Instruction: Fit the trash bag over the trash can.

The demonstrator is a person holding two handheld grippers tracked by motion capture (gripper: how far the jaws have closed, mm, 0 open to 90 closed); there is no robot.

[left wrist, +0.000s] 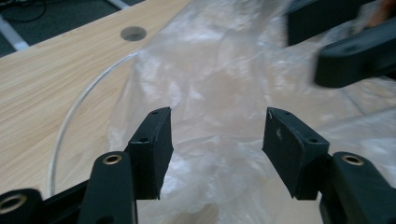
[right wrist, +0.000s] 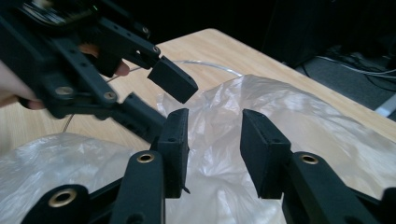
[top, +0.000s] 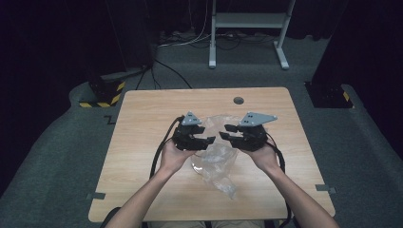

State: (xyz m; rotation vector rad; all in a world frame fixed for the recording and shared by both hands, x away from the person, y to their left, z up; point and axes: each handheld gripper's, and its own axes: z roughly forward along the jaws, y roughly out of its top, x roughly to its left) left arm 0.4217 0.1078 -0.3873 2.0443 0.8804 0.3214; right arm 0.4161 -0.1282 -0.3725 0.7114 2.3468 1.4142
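Clear plastic bag (top: pixel 216 159) lies crumpled mid-counter, just ahead of the person's hands, one twisted tail trailing toward the near edge. Film is thin, glossy, heavily creased; layers hard to tell apart. A thin clear curved line, possibly a tube or rim, shows beside the bag in both gripper views; cannot say what it is.

Left tool (left wrist: pixel 217 140): jaws spread wide, nothing between them, bag film directly below and beyond. Right tool (right wrist: pixel 212 149): jaws parted with a narrower gap, film behind the gap, no sign of a pinch yet. In the high view both tools hover over the bag's far half, left tool (top: pixel 202 135) and right tool (top: pixel 233 133) tips facing each other and close together.

Step in hand, as I judge it: taking hold of the bag from two sides, likely to open or spread it.

To do it well:
- Lower each tool onto a raised fold, not flat film; flat film will slip out.
- Pick points apart from each other, so the tools do not collide.
- Close on a single layer per side if opening is the aim; catching both layers keeps the mouth sealed.
- Pull apart gently; thin film may stretch or tear.

Wooden counter (top: pixel 142 142) otherwise bare, with a round hole (top: pixel 238 100) near its far edge.
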